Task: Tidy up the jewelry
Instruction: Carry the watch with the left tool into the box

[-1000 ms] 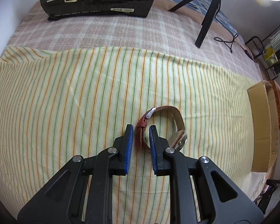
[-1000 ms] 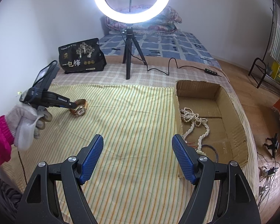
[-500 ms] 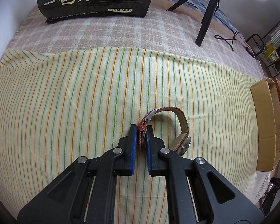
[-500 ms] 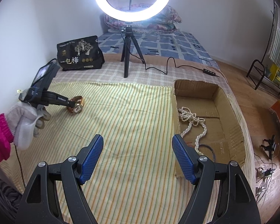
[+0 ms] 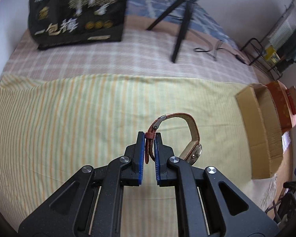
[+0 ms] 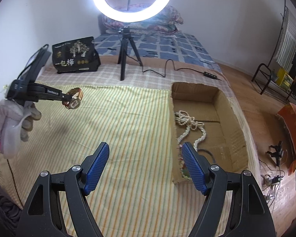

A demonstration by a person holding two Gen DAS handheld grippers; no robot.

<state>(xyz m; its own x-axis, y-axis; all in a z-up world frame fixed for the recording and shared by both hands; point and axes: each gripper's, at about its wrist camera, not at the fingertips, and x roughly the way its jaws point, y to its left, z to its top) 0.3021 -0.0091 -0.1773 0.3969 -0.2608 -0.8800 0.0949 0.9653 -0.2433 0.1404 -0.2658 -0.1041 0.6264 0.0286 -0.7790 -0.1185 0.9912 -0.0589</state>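
My left gripper (image 5: 149,136) is clamped on the strap of the red-brown leather wristwatch with gold case (image 5: 179,134), held above the yellow striped cloth (image 5: 69,118). Right gripper (image 6: 146,165) idle, fingers wide. Risk: thin strap pinch, heavy case dangling, so it may slip before the open cardboard box (image 6: 225,106).

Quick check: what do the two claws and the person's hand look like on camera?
Both the left claw and the right claw are black plastic linkages with silver pivot bolts and textured blue pads. The left hand wears a pale grey glove over a pink sleeve; white lettering marks its tool.
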